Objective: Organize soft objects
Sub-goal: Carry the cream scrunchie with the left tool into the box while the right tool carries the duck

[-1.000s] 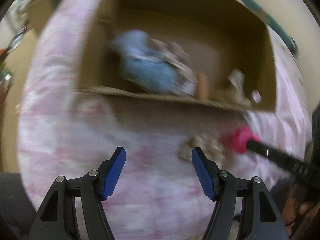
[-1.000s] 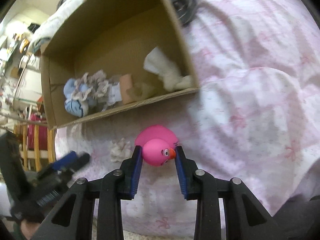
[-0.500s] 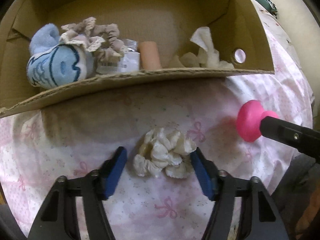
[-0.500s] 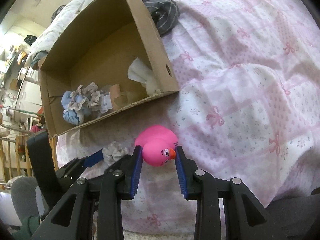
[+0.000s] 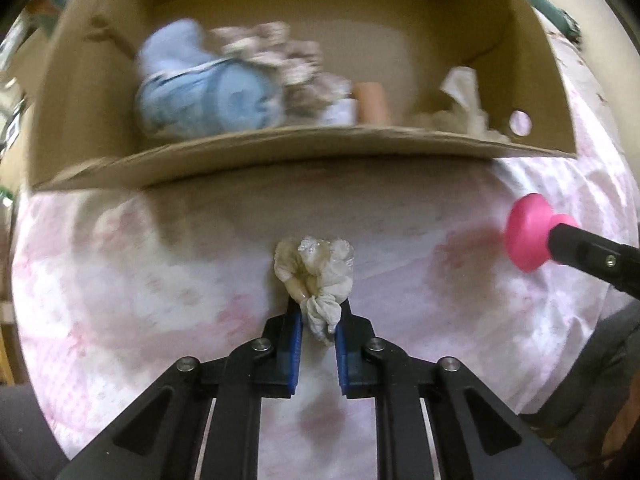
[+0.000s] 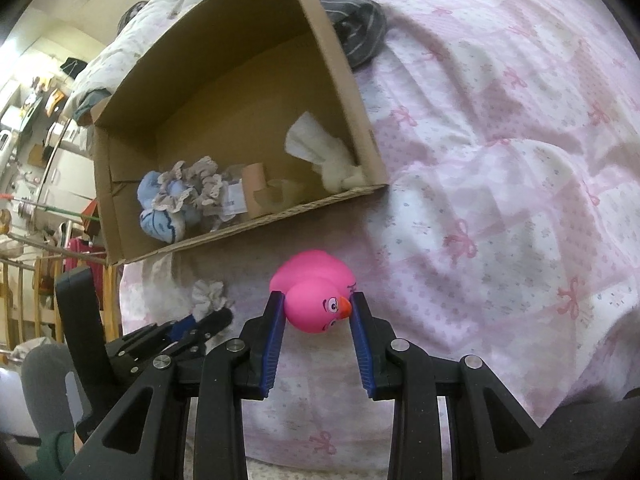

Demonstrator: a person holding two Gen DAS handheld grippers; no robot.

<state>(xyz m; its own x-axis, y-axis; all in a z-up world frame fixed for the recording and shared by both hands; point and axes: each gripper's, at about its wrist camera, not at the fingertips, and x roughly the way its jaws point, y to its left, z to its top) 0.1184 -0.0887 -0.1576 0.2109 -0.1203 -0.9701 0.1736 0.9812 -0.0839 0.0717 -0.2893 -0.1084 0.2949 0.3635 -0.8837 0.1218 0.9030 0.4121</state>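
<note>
Left hand-held gripper [image 5: 318, 320] was pinching a cream-white ruffled fabric scrunchie [image 5: 316, 272] between its blue pads, just above the pink bow-print bed quilt [image 6: 500, 200] & in front of the open brown cardboard box [image 6: 344, 80]. Right hand-held gripper [image 6: 318, 312] was clamped on a pink rubber duck w/ orange beak [image 6: 316, 296], near the box's front wall, off to the scrunchie's right. Inside the box lay a light-blue plush toy [image 6: 160, 220], a beige frilly scrunchie [image 6: 196, 188], a peach cylinder [image 6: 256, 176] & crumpled white cloth [image 6: 320, 148]; a grey striped garment [image 6: 356, 36] sat on the bed behind the box.
</note>
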